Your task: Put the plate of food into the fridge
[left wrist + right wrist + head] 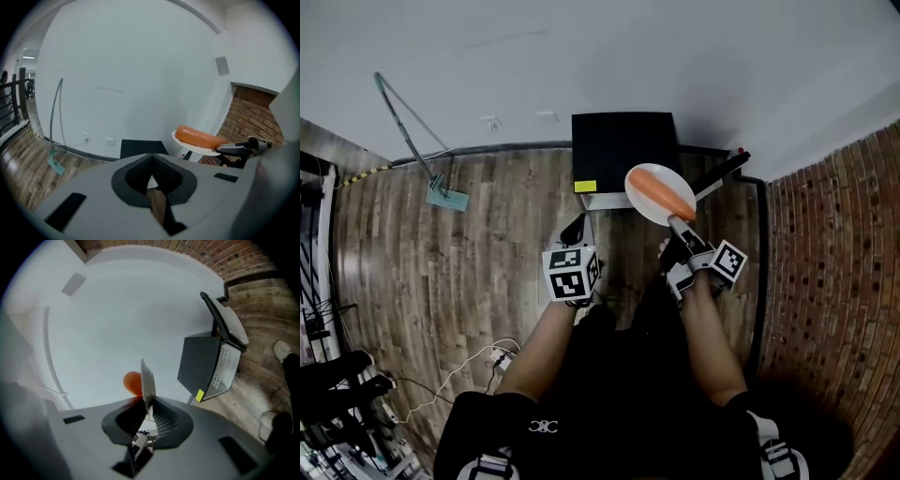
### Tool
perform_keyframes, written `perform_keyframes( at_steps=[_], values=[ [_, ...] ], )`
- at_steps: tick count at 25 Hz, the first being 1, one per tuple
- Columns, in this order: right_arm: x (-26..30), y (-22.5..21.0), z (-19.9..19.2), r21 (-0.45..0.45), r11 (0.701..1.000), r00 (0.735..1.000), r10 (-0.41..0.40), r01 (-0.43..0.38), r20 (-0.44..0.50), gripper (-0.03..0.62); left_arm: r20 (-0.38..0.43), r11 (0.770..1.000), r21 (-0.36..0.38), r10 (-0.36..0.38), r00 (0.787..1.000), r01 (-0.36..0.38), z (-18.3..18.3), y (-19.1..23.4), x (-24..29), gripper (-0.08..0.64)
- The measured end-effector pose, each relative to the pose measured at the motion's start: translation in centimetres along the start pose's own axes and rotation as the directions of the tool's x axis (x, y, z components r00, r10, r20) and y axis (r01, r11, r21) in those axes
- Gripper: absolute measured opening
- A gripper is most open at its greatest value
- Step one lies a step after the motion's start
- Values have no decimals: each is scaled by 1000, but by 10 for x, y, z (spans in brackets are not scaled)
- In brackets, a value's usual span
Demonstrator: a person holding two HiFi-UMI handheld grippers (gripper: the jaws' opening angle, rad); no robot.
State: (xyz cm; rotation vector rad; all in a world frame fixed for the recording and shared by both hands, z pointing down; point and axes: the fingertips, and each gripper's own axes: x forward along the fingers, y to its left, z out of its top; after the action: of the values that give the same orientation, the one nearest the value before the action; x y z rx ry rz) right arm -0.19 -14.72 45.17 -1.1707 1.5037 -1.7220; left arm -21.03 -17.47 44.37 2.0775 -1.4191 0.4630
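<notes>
A white plate (649,202) carries a long orange piece of food (664,191). My right gripper (679,228) is shut on the plate's near rim and holds it level above the floor, in front of the small black fridge (623,150). The fridge door (724,172) stands open to the right. In the right gripper view the plate (147,383) stands edge-on between the pads, with the food (132,382) beside it and the fridge (201,363) behind. My left gripper (575,229) hangs shut and empty left of the plate. From the left gripper view I see plate (196,147) and food (199,136).
A long-handled cleaning tool (420,150) leans against the white wall at the left. Cables and a power strip (495,358) lie on the wood floor. A brick wall (839,244) closes the right side. Dark equipment (323,394) stands at the far left.
</notes>
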Motion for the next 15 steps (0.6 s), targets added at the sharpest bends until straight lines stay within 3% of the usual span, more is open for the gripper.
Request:
perform_keyframes(
  at_steps=[4, 7, 12, 15],
  values=[
    [-24, -33, -6, 44, 999, 999, -32, 30, 41, 51, -33, 998, 52, -32, 999, 33, -25, -9, 10, -3],
    [-47, -60, 0, 63, 997, 997, -56, 52, 58, 51, -56, 997, 49, -55, 997, 58, -47, -25, 23, -3],
    [-74, -117, 24, 68, 994, 993, -93, 88, 73, 47, -73, 995, -53, -83, 994, 79, -77, -50, 48, -3],
    [-76, -155, 35, 88, 991, 993, -109, 104, 52, 46, -76, 998, -54, -46, 996, 42, -101, -57, 66, -3]
  ],
)
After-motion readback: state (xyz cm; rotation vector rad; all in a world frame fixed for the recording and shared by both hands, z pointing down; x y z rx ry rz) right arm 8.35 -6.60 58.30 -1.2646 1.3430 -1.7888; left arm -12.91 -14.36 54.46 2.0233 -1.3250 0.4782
